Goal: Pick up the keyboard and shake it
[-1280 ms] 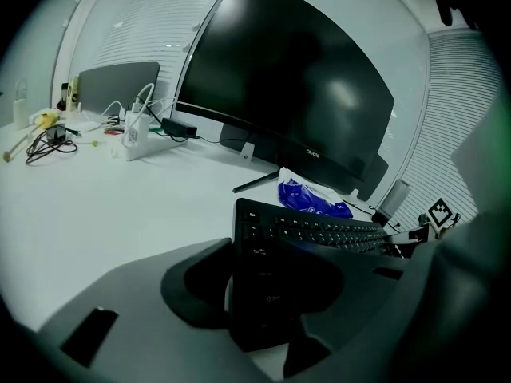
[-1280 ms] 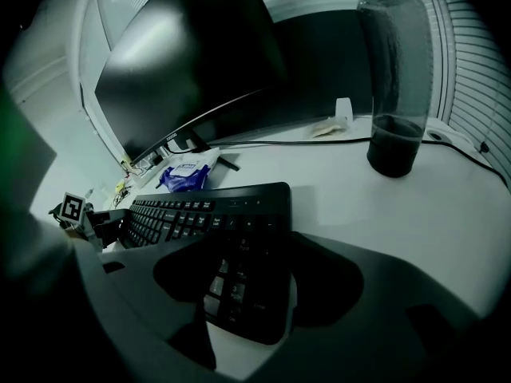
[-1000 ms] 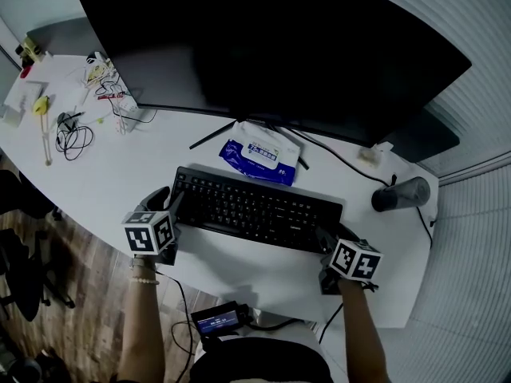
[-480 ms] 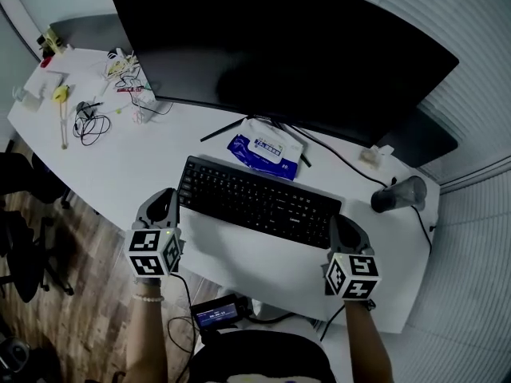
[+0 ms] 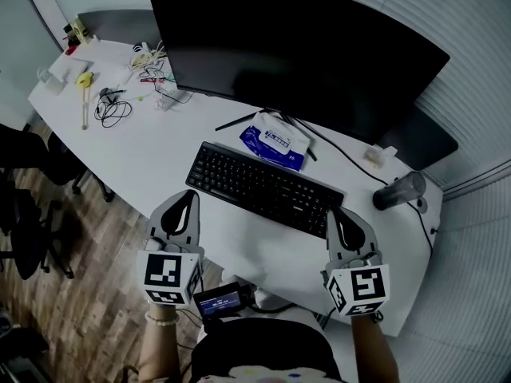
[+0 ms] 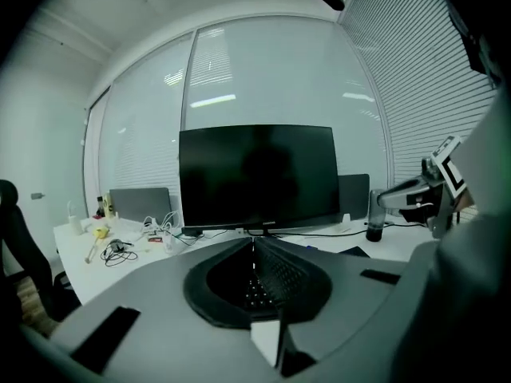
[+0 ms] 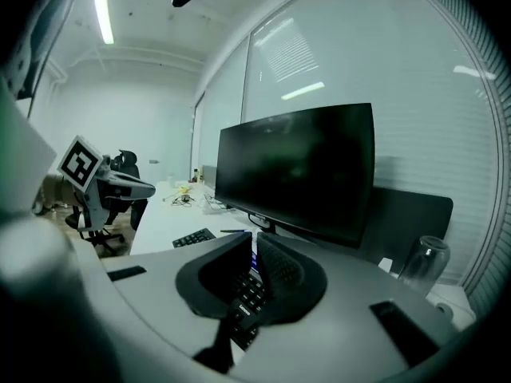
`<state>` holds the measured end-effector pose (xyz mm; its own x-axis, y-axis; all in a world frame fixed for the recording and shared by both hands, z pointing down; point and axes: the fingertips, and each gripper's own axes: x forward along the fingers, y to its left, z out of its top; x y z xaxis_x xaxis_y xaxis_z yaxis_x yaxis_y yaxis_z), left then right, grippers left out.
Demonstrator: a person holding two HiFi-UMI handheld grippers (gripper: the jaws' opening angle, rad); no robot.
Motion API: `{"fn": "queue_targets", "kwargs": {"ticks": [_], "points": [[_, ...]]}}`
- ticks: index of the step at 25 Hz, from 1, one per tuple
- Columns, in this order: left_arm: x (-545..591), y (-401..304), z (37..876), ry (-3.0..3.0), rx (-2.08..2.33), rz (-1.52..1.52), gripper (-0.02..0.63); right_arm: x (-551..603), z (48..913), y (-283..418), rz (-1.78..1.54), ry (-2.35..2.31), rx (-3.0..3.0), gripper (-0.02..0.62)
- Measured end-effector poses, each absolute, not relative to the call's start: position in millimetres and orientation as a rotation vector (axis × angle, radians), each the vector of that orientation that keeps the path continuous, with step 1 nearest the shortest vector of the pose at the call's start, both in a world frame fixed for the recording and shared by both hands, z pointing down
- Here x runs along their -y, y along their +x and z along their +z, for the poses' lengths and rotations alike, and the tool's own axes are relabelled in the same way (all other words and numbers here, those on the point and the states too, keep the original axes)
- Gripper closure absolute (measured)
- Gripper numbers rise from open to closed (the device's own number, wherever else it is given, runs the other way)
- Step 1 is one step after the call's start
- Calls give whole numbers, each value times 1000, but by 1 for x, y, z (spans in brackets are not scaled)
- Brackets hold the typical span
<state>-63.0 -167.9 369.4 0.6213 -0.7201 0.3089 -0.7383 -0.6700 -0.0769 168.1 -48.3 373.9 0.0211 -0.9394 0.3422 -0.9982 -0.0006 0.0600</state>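
Two grippers, the left gripper (image 5: 190, 193) and the right gripper (image 5: 334, 212), are hovering with jaws that have just been closing and are now pressing together, nothing between them. Ahead of both tips, the flat black keyboard (image 5: 267, 188) is lying on the white desk (image 5: 152, 162), gripped by neither.
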Motion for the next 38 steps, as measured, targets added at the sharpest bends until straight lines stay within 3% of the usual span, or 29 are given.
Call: {"fn": "queue_targets", "kwargs": {"ticks": [13, 38], "points": [[92, -39, 324, 2848, 1184, 387, 584, 21, 313, 150, 77, 1982, 2114, 551], [72, -28, 314, 2865, 1177, 338, 584, 10, 313, 150, 30, 1952, 2117, 554]]}}
